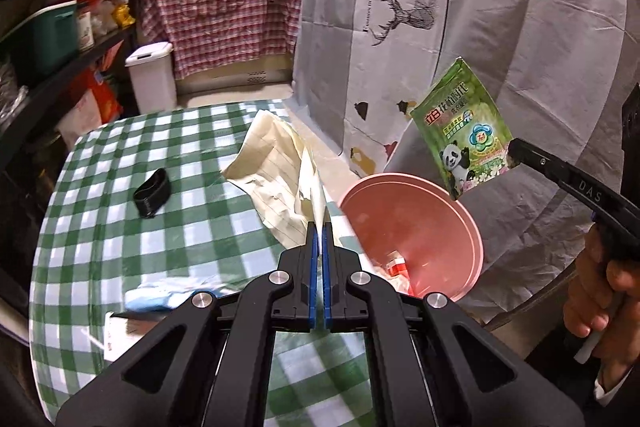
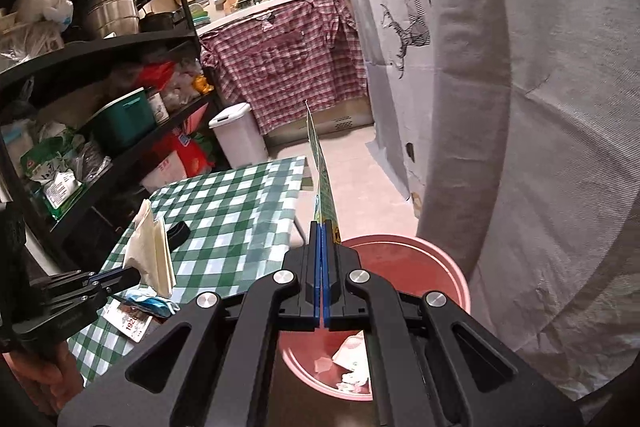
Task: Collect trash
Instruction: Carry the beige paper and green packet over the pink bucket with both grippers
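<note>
Much of the table [image 1: 120, 211] is cut off by the black linkage of each claw, and the bottom of the pink bin [image 1: 472, 239] is partly blocked the same way, so only a few crumpled white and red scraps [image 2: 352, 359] inside it can be made out, not what they are. In the right wrist view the green packet [image 2: 322, 183] shows only edge-on, a thin strip rising from the fingers; its printed face, with a panda, is readable only in the left wrist view [image 1: 466, 131]. A pale blue item [image 1: 150, 301] and a printed slip [image 2: 134, 323] lie near the table's near edge, half hidden behind the claws. The left claw [image 1: 320, 231] is clenched on a sheet of lined cream paper [image 1: 280, 163], its blue pads pressed together with the paper's edge between them; the sheet stands up off the checked cloth, just beside the bin's rim. The right claw [image 2: 323, 227] is likewise clamped tight, gripping the green packet by its lower edge and holding it in the air above the bin's opening. A small black object [image 1: 152, 194] sits on the cloth, well apart from both claws. The bin stands just beside the table, against a draped grey sheet [image 1: 500, 39].
</note>
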The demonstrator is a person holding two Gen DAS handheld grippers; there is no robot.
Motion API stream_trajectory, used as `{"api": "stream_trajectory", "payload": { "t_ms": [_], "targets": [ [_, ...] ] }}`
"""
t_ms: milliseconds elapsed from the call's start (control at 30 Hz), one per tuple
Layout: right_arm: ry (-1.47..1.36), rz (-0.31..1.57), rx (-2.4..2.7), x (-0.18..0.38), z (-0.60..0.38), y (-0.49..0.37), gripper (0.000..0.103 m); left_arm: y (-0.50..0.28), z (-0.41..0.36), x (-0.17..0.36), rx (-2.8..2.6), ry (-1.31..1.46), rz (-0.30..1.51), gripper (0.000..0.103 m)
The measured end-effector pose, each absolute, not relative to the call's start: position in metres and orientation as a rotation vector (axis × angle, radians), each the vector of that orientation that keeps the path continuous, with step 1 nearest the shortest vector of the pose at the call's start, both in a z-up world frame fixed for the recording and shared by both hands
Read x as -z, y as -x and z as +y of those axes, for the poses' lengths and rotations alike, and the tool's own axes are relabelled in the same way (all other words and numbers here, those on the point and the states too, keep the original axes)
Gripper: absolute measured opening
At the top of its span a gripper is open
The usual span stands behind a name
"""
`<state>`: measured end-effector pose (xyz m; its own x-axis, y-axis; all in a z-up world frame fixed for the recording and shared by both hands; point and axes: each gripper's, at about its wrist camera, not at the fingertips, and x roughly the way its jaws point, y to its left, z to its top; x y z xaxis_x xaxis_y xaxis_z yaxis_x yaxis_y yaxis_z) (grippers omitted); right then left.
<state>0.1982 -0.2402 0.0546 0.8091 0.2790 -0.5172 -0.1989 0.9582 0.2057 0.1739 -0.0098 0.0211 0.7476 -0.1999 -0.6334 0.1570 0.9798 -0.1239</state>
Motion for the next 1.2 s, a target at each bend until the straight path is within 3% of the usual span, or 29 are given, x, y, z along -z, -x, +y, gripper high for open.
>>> {"api": "stream_trajectory", "payload": {
  "t_ms": [1200],
  "targets": [
    [-0.181,0.662,-0.163,-0.032,-0.272,-0.22,0.001,-0.242,-0.11,0.005,0.42,0.021,0.798,0.002]
  ]
}}
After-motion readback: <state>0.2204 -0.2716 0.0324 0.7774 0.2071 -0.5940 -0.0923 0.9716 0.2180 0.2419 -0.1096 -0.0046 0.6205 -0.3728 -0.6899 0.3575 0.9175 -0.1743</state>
